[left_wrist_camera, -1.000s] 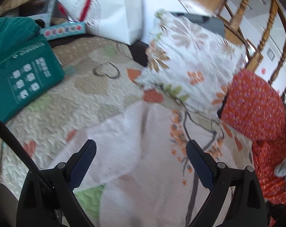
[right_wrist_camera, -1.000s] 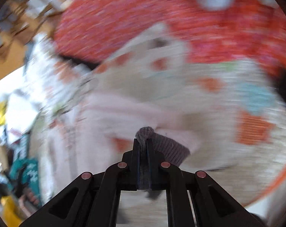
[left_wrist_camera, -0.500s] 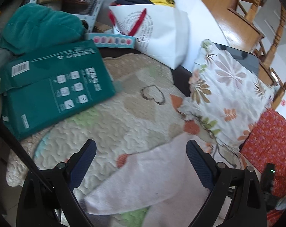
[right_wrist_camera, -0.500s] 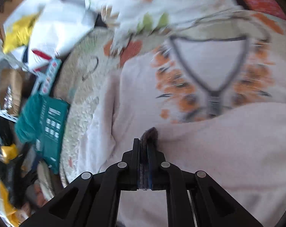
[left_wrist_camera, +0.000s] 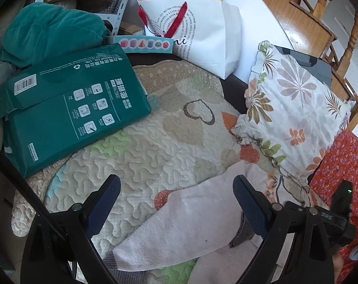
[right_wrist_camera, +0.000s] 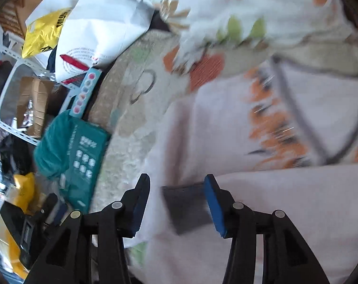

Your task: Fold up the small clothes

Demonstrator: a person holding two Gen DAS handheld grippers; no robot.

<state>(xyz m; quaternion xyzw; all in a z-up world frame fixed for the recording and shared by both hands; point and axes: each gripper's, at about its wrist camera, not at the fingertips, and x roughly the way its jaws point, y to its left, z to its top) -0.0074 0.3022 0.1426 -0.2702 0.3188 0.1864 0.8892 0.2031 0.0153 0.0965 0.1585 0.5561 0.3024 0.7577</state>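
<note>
A small pale pink sweater [left_wrist_camera: 190, 222] with grey trim and orange flowers lies on a quilted mat [left_wrist_camera: 141, 156]. One sleeve stretches left, its grey cuff [left_wrist_camera: 110, 260] near my left gripper. My left gripper [left_wrist_camera: 176, 189] is open and empty above that sleeve. In the right wrist view the sweater [right_wrist_camera: 285, 189] fills the right side, its grey V neckline [right_wrist_camera: 321, 123] ahead. My right gripper [right_wrist_camera: 176, 189] is open, and the other sleeve's grey cuff [right_wrist_camera: 186, 208] lies loose between its fingers, folded across the body. That cuff also shows in the left wrist view [left_wrist_camera: 244, 233].
A green box [left_wrist_camera: 70, 108] and a teal cloth [left_wrist_camera: 48, 30] lie at the mat's left. A white paper bag [left_wrist_camera: 202, 30] stands behind. A floral pillow [left_wrist_camera: 290, 108] and a red cushion [left_wrist_camera: 340, 175] sit at the right. Wooden railing [left_wrist_camera: 321, 21] is beyond.
My right gripper carried the sleeve cuff across the sweater, then opened and let it go. My left gripper drew back to the left, so more of the mat and box shows.
</note>
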